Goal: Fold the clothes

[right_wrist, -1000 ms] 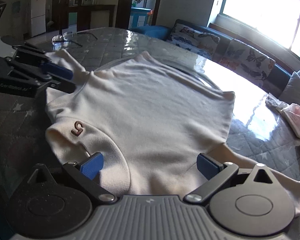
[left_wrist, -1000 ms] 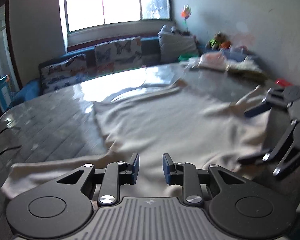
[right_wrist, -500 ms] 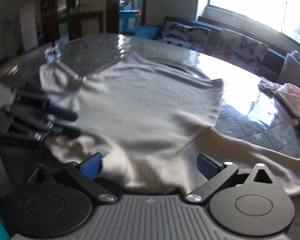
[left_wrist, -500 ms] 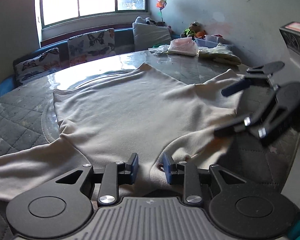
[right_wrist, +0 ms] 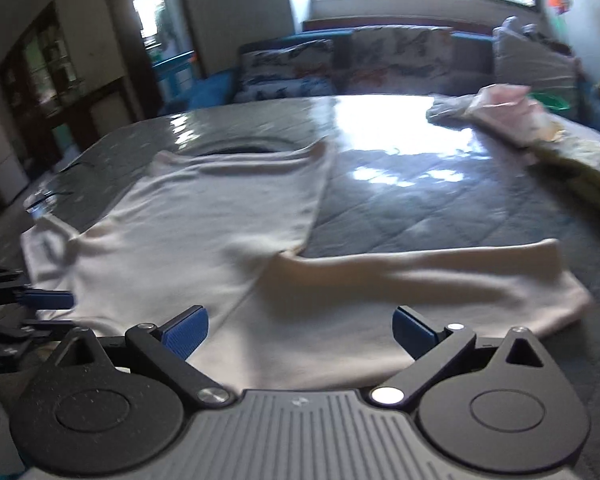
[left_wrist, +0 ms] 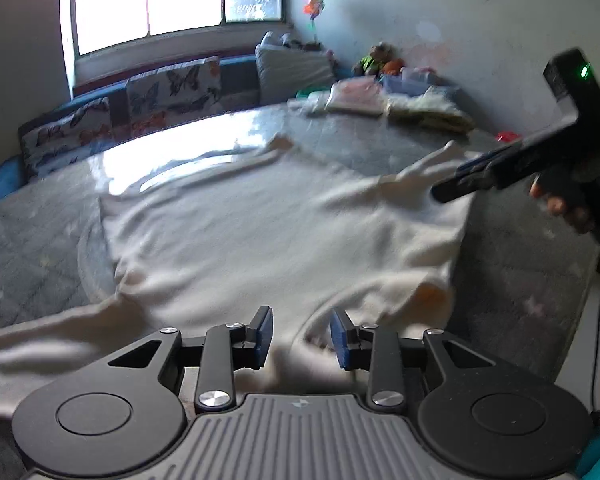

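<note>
A cream long-sleeved shirt [left_wrist: 260,232] lies spread flat on the grey quilted table [left_wrist: 32,248]. My left gripper [left_wrist: 300,332] hovers at the shirt's near edge by the curved neckline; its jaws stand a little apart and the pads do not press the cloth. In the right wrist view it shows at the left edge [right_wrist: 56,312]. My right gripper [right_wrist: 300,324] is wide open over the shoulder where the right sleeve [right_wrist: 420,280] joins the shirt [right_wrist: 188,232]. From the left wrist view it reaches in from the right [left_wrist: 440,196], held by a person's hand [left_wrist: 560,200].
A pile of folded clothes [right_wrist: 520,120] sits at the table's far right corner, also in the left wrist view [left_wrist: 400,104]. A sofa with butterfly cushions [left_wrist: 160,92] runs under the window. Bare quilted table [right_wrist: 420,208] lies right of the shirt body.
My right gripper has slid right along the shirt's near edge, from the collar to the right sleeve and shoulder. The left gripper's jaws have parted slightly; it stays near the neckline.
</note>
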Motion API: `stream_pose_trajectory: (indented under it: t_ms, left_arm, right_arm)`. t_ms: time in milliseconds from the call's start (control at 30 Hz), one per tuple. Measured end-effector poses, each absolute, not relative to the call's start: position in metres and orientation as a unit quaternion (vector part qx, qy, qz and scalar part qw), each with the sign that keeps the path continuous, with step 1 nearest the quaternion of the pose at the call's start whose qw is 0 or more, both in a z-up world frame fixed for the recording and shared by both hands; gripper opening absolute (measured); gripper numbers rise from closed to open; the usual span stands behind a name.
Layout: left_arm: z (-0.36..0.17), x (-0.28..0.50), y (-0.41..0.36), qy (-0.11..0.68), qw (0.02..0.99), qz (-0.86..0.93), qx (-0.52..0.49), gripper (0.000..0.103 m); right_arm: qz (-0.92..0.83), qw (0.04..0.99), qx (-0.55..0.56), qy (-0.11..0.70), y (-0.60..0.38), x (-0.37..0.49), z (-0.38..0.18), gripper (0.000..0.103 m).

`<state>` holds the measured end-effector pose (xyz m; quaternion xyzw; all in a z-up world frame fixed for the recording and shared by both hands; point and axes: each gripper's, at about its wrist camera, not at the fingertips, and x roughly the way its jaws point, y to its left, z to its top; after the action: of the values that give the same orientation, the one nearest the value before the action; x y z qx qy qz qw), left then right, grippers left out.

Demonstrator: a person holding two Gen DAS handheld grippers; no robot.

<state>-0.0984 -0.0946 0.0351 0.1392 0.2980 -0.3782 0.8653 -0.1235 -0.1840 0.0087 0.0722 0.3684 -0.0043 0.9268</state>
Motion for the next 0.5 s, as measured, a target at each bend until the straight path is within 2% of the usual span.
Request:
stream_pose_trajectory:
  t_ms: [267,500]
  left_arm:
    - [0.033,-0.096,-0.106,0.307,0.856,-0.390,0.146,0.035]
    - [0.021,-0.109,-0.101,0.320,0.842,-0.397,0.173,0.037]
  right_arm:
    - [0.059,0.934,-0.080,0.342,-0.107,-0.114,0.007,0.100]
    - [0.090,0.915,-0.162,0.357,-0.076,-0.124,-0.013,0.099]
